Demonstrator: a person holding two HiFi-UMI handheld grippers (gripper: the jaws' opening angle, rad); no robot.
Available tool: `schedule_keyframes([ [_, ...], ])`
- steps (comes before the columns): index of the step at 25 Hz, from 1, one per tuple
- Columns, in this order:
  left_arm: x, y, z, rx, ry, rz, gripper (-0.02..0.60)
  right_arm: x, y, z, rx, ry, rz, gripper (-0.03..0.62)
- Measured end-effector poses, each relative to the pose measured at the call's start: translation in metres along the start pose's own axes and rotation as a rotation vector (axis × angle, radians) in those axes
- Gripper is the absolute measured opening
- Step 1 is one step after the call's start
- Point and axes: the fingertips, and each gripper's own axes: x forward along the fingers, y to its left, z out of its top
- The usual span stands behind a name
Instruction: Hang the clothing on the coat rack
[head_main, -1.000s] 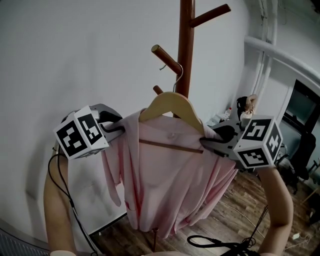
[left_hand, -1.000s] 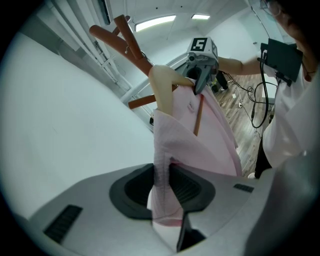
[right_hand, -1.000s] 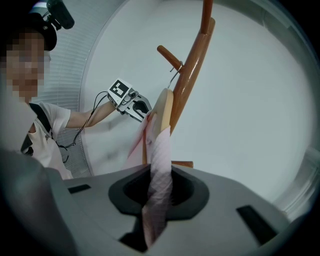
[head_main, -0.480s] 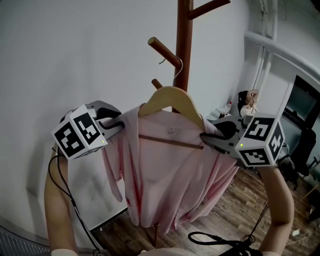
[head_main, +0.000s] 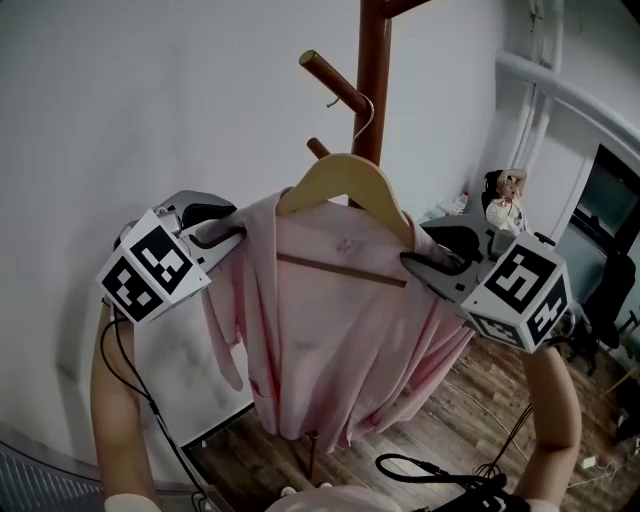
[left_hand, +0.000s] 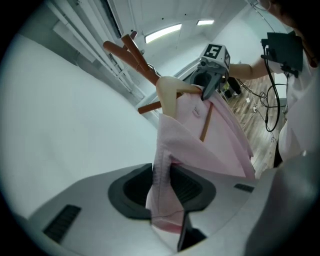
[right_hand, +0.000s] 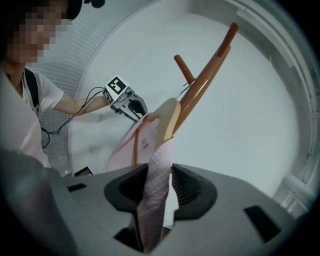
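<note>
**Desk:** Entries nearest the left hand-held gripper (left_hand: 160, 172) first, please.

**Operator:** Item one: a fold of the pink shirt (head_main: 330, 340), at one shoulder edge, stands between that gripper's jaws. I read both pads on the cloth, though the jaws are opening. Item two, just beyond its tips: the wooden hanger (head_main: 345, 175), inside the shirt's shoulders. Its crossbar (head_main: 340, 270) shows in the open front.

**Desk:** And the right hand-held gripper (right_hand: 160, 175)?

**Operator:** The same shirt, at the other shoulder, is between its jaws. These jaws are opening too. I see a slit of light between the cloth and one pad, so I list the cloth as loose there. The hanger's end lies just past the tips.

**Desk:** Farther out?

**Operator:** Above and between the two grippers, the hanger's wire hook (head_main: 366, 118) reaches the foot of an upward-slanting peg (head_main: 335, 80). That is close against the pole of the coat rack (head_main: 372, 60). Whether the hook bears on the peg I cannot tell. The shirt hangs down from the hanger, below both grippers, clear of the floor. Behind the rack is a white wall (head_main: 150, 100). Far below the right gripper is a wooden floor (head_main: 490, 400) with a black cable (head_main: 470, 486) on it.
</note>
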Motion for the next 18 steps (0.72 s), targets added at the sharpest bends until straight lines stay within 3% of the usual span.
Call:
schedule_keyframes([
  [3, -0.004, 0.003, 0.001, 0.004, -0.025, 0.053, 0.123, 0.0, 0.0, 0.001, -0.001, -0.018, -0.017, 0.157],
  [7, -0.016, 0.008, 0.006, 0.019, -0.11, 0.138, 0.181, -0.001, 0.002, 0.002, -0.03, -0.024, -0.046, 0.179],
  [10, -0.022, 0.01, 0.007, 0.007, -0.153, 0.182, 0.19, -0.003, 0.002, 0.003, -0.063, -0.023, -0.087, 0.186],
  [13, -0.029, 0.009, 0.011, 0.003, -0.205, 0.24, 0.193, -0.01, 0.001, 0.004, -0.161, -0.007, -0.121, 0.212],
  [18, -0.037, 0.004, 0.009, 0.051, -0.209, 0.346, 0.201, -0.019, 0.005, 0.012, -0.273, -0.028, -0.175, 0.229],
])
